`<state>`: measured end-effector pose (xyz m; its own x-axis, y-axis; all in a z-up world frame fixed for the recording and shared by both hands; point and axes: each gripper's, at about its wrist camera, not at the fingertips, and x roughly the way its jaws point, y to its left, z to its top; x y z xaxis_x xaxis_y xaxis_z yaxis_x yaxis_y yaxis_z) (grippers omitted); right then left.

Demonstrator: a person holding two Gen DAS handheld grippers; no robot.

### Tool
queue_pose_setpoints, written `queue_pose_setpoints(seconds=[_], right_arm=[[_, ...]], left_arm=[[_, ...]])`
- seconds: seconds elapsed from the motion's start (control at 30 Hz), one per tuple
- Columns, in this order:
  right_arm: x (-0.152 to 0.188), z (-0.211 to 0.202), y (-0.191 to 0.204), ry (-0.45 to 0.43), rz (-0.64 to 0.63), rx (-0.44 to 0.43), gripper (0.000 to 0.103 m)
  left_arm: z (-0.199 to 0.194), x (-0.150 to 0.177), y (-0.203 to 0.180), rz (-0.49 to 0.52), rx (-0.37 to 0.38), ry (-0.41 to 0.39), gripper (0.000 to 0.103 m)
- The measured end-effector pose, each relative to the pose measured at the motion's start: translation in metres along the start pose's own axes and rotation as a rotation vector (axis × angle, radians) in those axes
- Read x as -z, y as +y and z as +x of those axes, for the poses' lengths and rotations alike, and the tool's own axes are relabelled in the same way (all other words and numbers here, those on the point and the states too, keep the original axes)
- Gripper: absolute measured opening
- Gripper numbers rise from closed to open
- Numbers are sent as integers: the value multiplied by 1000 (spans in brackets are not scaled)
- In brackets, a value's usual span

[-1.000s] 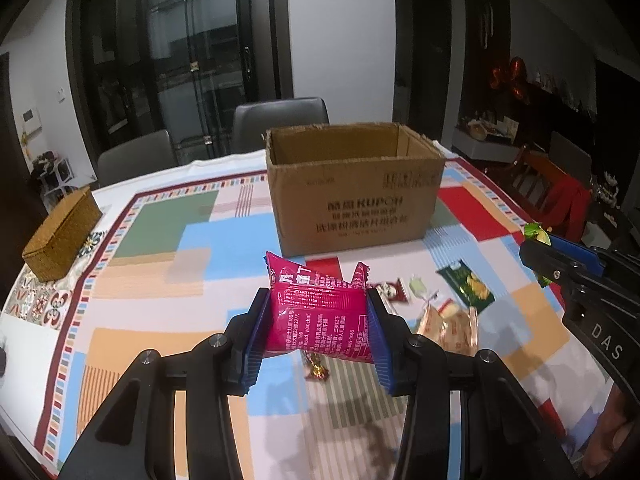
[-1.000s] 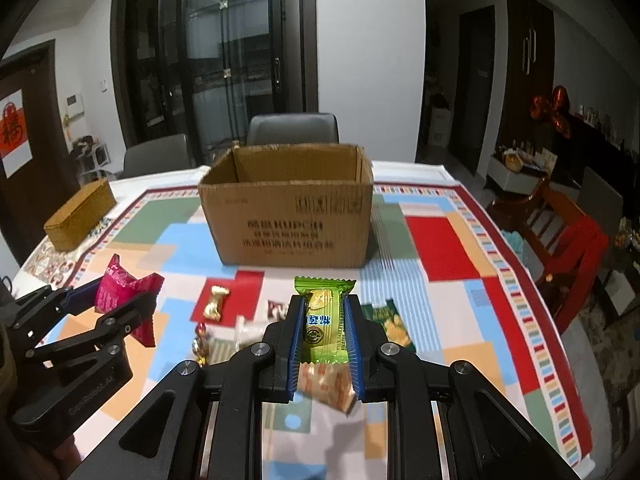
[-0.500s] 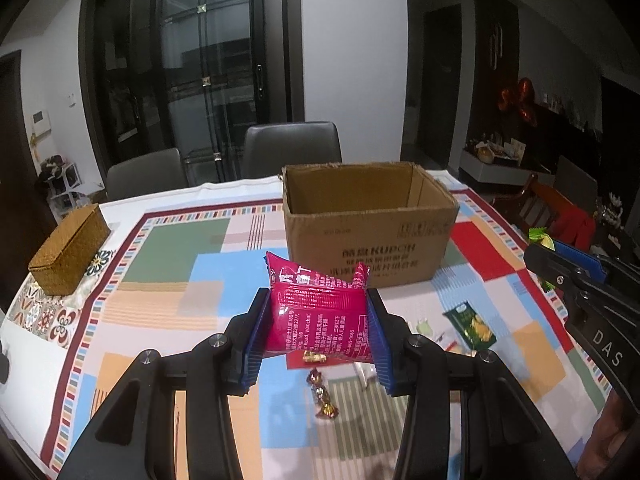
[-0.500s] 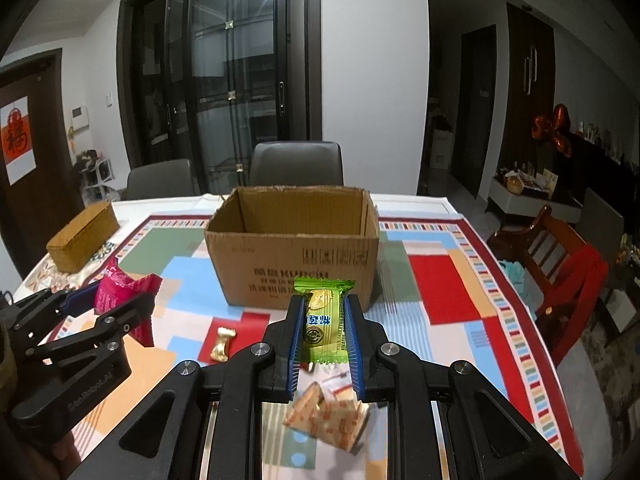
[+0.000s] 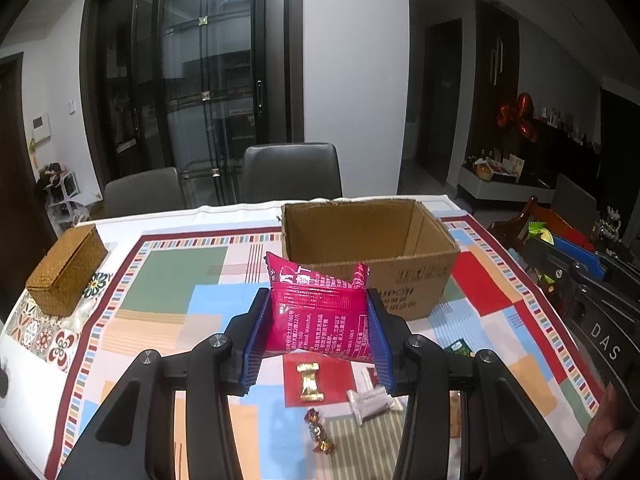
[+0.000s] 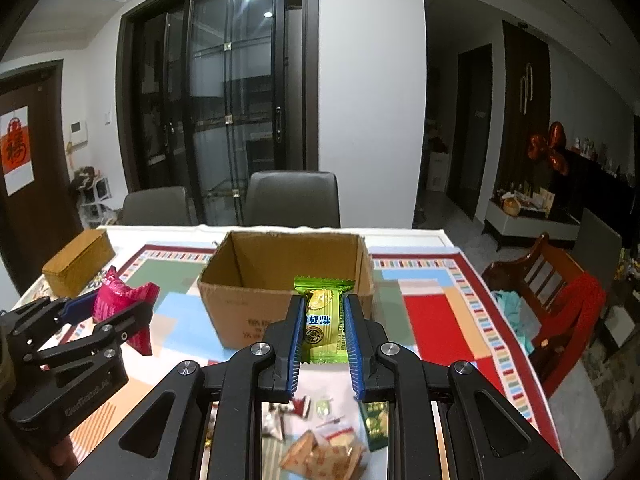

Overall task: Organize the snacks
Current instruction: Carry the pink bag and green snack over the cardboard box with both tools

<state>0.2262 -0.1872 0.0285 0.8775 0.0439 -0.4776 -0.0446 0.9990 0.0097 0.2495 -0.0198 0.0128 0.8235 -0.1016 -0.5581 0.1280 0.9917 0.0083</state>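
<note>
My left gripper [image 5: 318, 322] is shut on a pink snack packet [image 5: 320, 316] and holds it above the table, just in front of the open cardboard box [image 5: 416, 276]. My right gripper [image 6: 323, 326] is shut on a green snack packet [image 6: 322, 322], also raised in front of the box [image 6: 240, 316]. The box stands open and upright; what shows of its inside looks empty. In the right wrist view the left gripper [image 6: 108, 314] with the pink packet [image 6: 126, 300] is at the left.
Loose snacks lie on the patterned tablecloth [image 5: 168, 280] below the grippers: a gold candy [image 5: 310, 376], a white packet [image 5: 370, 398], orange packets [image 6: 320, 452], a dark green packet [image 6: 376, 424]. A woven box [image 5: 66, 270] sits far left. Chairs [image 5: 292, 172] stand behind the table.
Both grippers have risen and moved forward toward the box with their packets still held. The box's opening now shows more from above.
</note>
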Motion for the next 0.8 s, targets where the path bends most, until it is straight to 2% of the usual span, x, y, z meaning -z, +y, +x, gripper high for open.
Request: queue_pose_setpoints(seconds=[0.43,0.8], right_arm=[[-36,22,-2,-53,-11,23,21],[-57,53,-3,-47,1,22,21]], left_arm=[[25,-36,6,-2,4,-38,45],[54,-63,8,6,11,-48,45]])
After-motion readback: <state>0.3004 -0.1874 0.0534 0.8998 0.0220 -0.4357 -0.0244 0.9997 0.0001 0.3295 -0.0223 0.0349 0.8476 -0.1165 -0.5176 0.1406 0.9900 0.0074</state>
